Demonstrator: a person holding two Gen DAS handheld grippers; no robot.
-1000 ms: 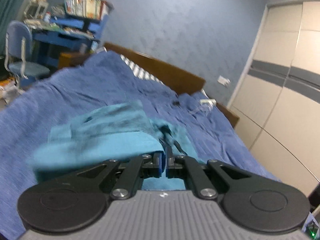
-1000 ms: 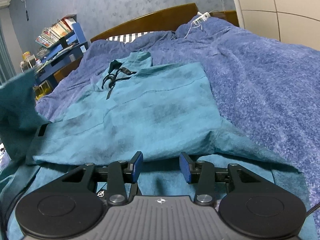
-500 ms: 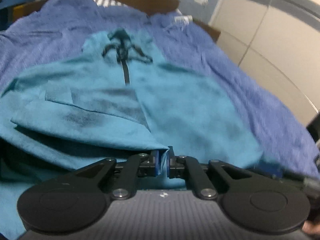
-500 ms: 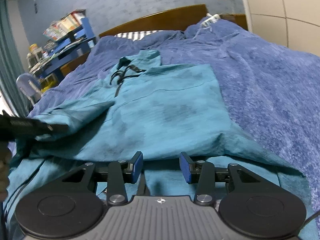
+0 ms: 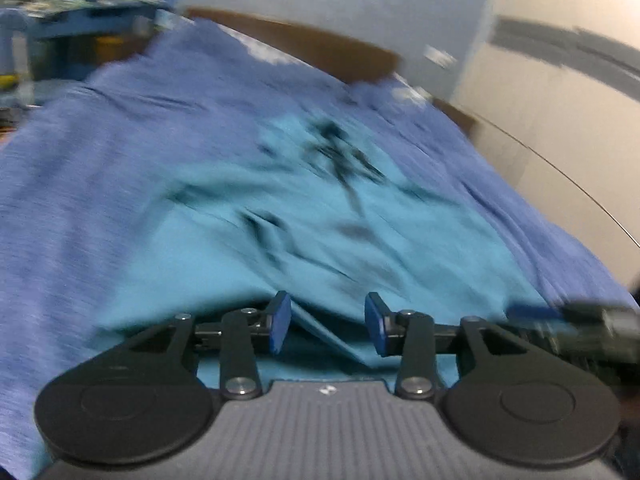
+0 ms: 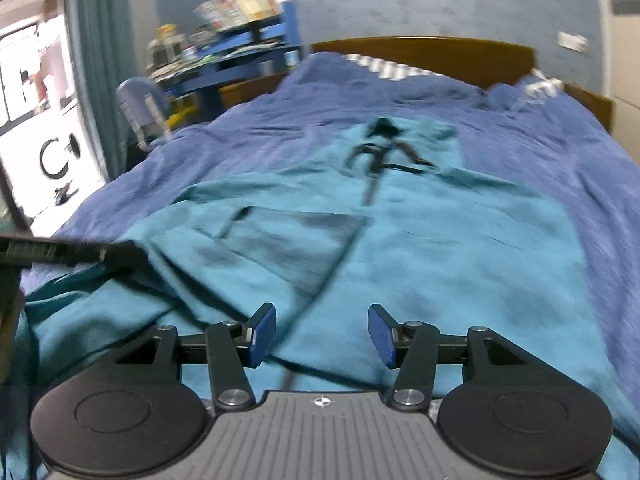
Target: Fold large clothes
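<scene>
A large teal hooded garment (image 6: 440, 248) with dark drawstrings lies spread on the blue bedspread (image 6: 560, 152), one side folded in over its middle. In the left wrist view the garment (image 5: 360, 240) is blurred. My left gripper (image 5: 328, 326) hovers low over the folded edge with its jaws opening; cloth lies beneath and between the blue pads but they do not press on it. My right gripper (image 6: 322, 336) is over the garment's near hem, jaws opening, nothing gripped. The left gripper (image 6: 60, 252) shows as a dark bar at the left edge of the right wrist view.
A wooden headboard (image 6: 420, 50) closes the far end of the bed. A blue desk with books (image 6: 248, 28) and a chair (image 6: 140, 108) stand at far left. A wardrobe (image 5: 560, 100) runs along the right. A white cable (image 6: 540, 86) lies near the pillows.
The left gripper carried a teal flap over onto the garment, came down and let go, its jaws now apart. The right gripper moved left along the hem, rolled, and spread its jaws wider.
</scene>
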